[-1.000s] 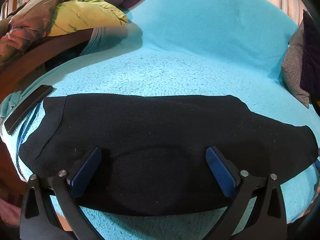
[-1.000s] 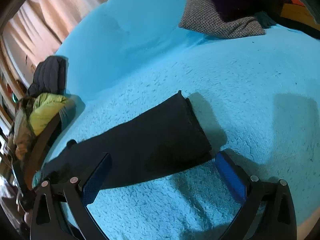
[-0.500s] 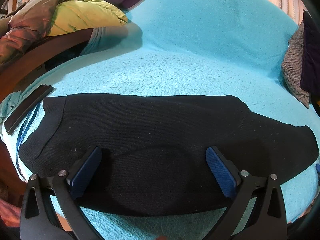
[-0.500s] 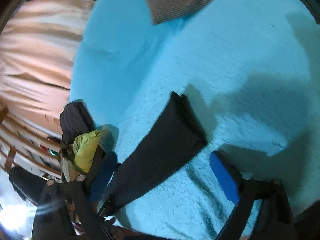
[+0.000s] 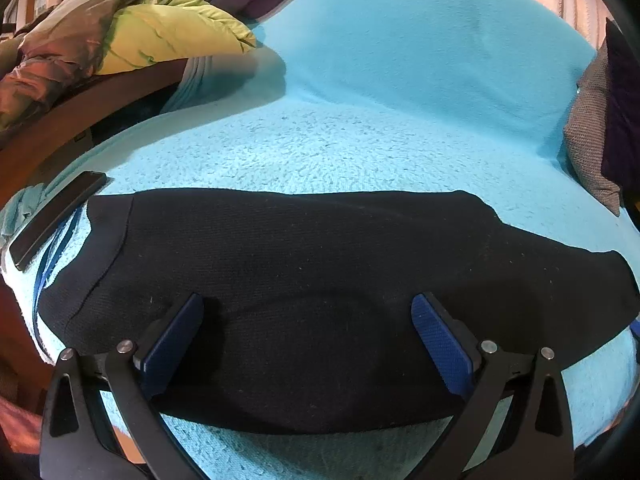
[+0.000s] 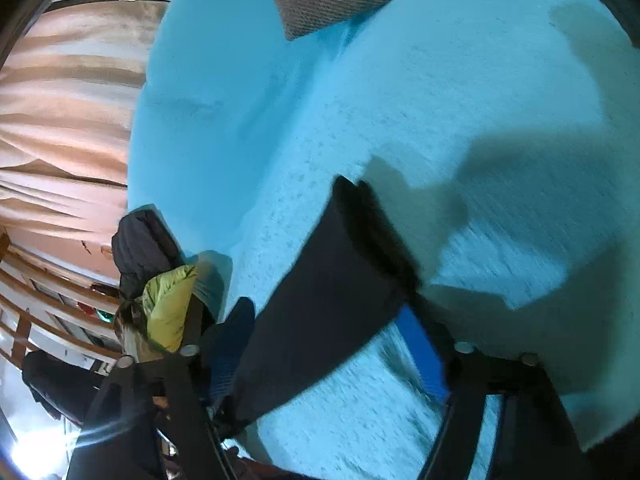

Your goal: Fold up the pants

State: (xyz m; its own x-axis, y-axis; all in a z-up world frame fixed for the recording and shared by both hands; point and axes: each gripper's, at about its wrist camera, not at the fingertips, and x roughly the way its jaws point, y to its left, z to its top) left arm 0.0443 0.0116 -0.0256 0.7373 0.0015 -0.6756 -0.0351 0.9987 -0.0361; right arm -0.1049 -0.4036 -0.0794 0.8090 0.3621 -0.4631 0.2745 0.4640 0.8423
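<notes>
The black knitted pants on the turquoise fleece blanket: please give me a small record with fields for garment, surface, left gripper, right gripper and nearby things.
garment: black knitted pants, lying flat, lengthwise across the view
surface: turquoise fleece blanket
left gripper: open, above the pants, nothing held
right gripper: jaws closing around the leg end, no grip seen yet
nearby things: flat black bar by the waist; grey woven cushion; yellow-green puffy jacket
</notes>
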